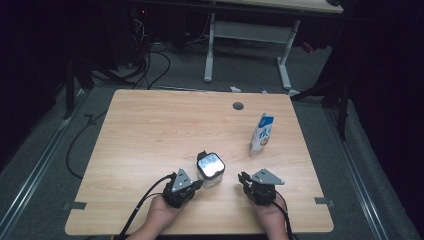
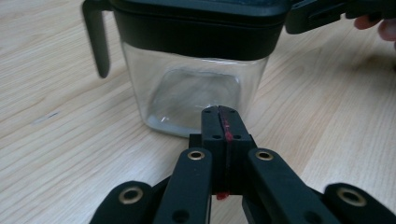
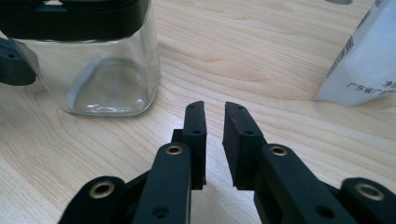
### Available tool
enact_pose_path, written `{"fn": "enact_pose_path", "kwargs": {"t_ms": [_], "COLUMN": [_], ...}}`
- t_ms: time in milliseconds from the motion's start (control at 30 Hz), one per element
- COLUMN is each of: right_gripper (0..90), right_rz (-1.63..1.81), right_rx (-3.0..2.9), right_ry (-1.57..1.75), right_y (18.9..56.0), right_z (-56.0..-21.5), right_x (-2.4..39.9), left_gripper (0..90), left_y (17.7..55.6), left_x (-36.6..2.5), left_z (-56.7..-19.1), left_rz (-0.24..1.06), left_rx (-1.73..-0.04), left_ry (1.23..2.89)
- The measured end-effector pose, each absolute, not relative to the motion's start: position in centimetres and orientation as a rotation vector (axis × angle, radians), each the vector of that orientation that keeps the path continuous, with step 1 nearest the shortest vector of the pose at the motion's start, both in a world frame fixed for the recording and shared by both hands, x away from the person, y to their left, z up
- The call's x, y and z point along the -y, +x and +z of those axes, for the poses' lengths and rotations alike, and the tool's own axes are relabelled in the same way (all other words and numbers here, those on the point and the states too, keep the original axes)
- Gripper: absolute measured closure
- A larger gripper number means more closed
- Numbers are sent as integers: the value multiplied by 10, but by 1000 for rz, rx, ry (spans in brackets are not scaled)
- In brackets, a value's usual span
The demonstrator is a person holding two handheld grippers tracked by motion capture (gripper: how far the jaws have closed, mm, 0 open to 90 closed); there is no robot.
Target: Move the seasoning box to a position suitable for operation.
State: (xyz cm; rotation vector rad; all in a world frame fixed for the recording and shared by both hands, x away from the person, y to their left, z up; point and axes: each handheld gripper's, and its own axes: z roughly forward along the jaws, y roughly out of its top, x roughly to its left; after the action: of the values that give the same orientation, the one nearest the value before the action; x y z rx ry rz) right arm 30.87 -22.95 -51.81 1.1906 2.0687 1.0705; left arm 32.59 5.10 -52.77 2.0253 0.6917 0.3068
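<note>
One clear jar (image 1: pixel 210 170) with a black lid stands upright near the table's (image 1: pixel 150 135) front edge between two grippers, the left gripper (image 2: pixel 218 112) just beside it with jaws pressed together on nothing, the right gripper (image 3: pixel 214 114) slightly parted and empty, one white carton (image 1: pixel 262 133) standing well apart

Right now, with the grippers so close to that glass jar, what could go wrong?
1. The left gripper is shut, its tip right by the glass jar. A push forward might slide or tip the jar instead of gripping it.
2. The right gripper is open only a little, likely too narrow to fit around the jar.
3. The milk carton stands upright nearby on the table; a wide swing of the right hand could knock it over.
</note>
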Motion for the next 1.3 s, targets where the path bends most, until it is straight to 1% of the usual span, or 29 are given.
{"fn": "enact_pose_path", "kwargs": {"t_ms": [67, 133, 267, 433, 467, 533, 633, 667, 700, 800, 933, 1067, 1133, 1300], "right_gripper": [765, 729, 708, 715, 728, 751, 747, 740, 725, 719, 715, 731, 745, 829], "right_rz": [1069, 1078, 1079, 1087, 1087, 1076, 1081, 1077, 1075, 1073, 1073, 1070, 1068, 1080], "right_rx": [-2076, -2084, -2092, -2091, -2087, -2079, -2078, -2078, -2080, -2086, -2092, -2094, -2092, -2092], "right_ry": [1203, 1211, 1226, 1242, 1250, 1262, 1267, 1267, 1262, 1252, 1236, 1216, 1213, 1200], "right_y": [309, 311, 312, 314, 314, 315, 315, 315, 315, 315, 314, 313, 313, 311], "right_z": [-519, -520, -522, -525, -525, -525, -525, -525, -525, -526, -526, -525, -525, -523], "right_x": [231, 231, 229, 227, 227, 226, 226, 226, 226, 225, 223, 222, 222, 221], "left_gripper": [898, 863, 827, 734, 714, 694, 650, 650, 664, 696, 816, 890, 899, 900], "left_y": [325, 325, 326, 335, 337, 340, 346, 347, 349, 355, 361, 368, 372, 378], "left_x": [-50, -53, -67, -83, -84, -87, -88, -88, -89, -90, -88, -81, -74, -61], "left_z": [-527, -524, -516, -506, -504, -498, -492, -490, -488, -482, -475, -469, -466, -462], "left_rz": [304, 300, 336, 379, 382, 409, 405, 411, 413, 405, 399, 406, 408, 423], "left_rx": [-691, -695, -714, -778, -783, -777, -772, -766, -756, -746, -747, -746, -740, -723], "left_ry": [2018, 2005, 1968, 1932, 1929, 1942, 1957, 1958, 1954, 1951, 1938, 1915, 1916, 1928]}}
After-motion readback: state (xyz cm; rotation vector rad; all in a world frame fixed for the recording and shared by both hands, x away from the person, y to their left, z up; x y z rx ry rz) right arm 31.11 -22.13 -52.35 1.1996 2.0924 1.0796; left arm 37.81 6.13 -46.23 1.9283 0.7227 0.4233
